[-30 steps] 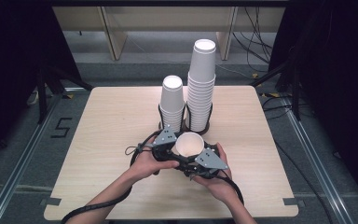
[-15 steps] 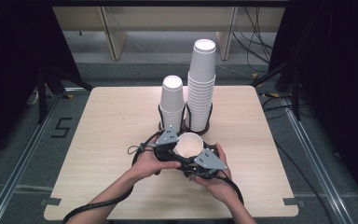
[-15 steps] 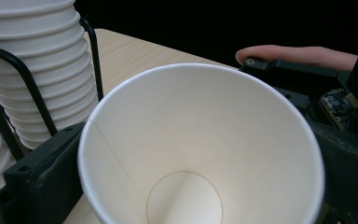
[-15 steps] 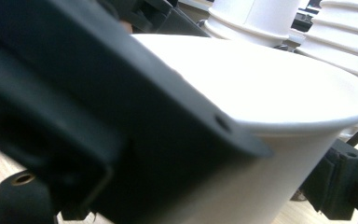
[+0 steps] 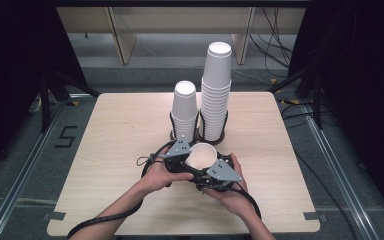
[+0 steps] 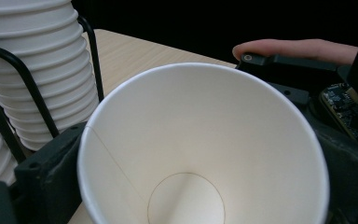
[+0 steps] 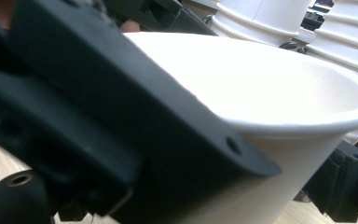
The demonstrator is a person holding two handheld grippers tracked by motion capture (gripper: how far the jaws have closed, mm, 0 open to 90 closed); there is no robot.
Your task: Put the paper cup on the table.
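I hold one white paper cup (image 5: 202, 155) between my two grippers, near the two cup stacks (image 5: 215, 95); my left gripper (image 5: 179, 159) has just been closing on it, my right gripper (image 5: 215, 172) has just been opening, its jaws against the cup's wall

Cup (image 6: 205, 154) cut off by the bottom edge in the left gripper view, its outside hidden there. Jaw tips of both grippers hidden behind cup (image 5: 202, 156) in the high view; grip not clear. Near jaw blurred in the right gripper view, covering cup's left side. Stacks (image 7: 307, 23) cropped at top.
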